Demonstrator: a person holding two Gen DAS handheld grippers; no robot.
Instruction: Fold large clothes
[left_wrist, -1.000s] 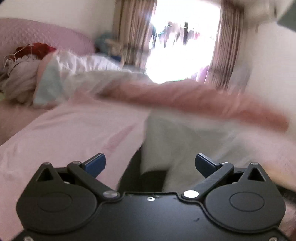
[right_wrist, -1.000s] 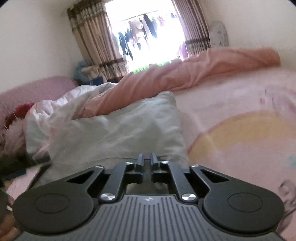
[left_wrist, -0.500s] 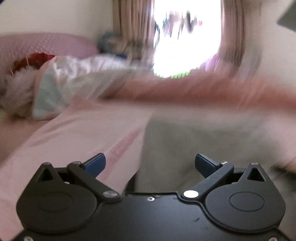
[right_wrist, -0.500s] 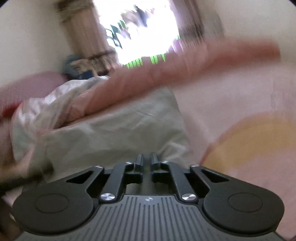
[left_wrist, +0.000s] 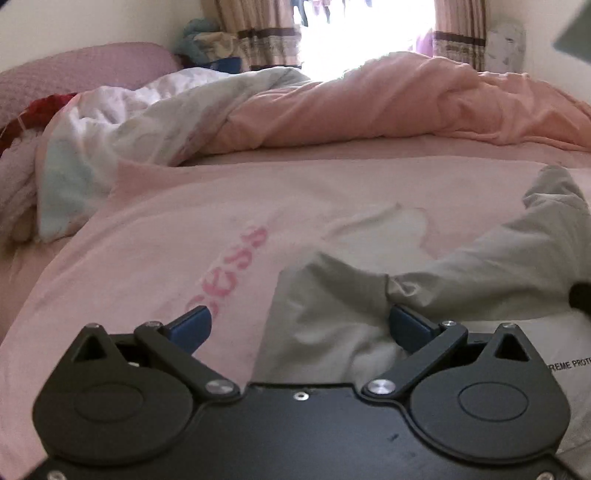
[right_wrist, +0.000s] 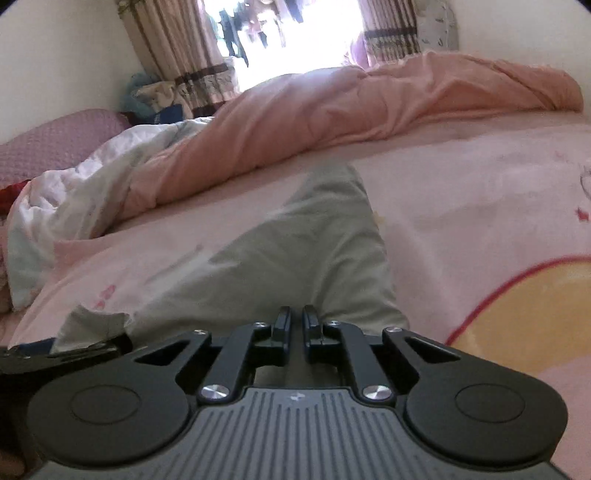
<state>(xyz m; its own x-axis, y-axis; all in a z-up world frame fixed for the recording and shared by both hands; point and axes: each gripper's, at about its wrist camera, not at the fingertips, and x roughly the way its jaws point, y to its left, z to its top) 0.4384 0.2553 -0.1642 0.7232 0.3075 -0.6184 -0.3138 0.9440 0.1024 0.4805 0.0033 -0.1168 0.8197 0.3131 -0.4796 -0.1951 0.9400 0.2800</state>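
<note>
On the bed (left_wrist: 332, 192), the left gripper (left_wrist: 299, 326) gapes wide over the garment (right_wrist: 314, 258); the right gripper (right_wrist: 295, 325), just easing apart, seems to release its fold.

Each camera rides behind its own tongs, low over the bed (left_wrist: 332, 192) and tilted slightly down toward the bright window (right_wrist: 306, 33) at the far wall. The left wrist view sits close above the grey garment (left_wrist: 332, 295) — the right wrist view looks along it lengthwise. Both share the garment, the pink duvet (right_wrist: 369, 99) and the curtains (left_wrist: 266, 33).
</note>
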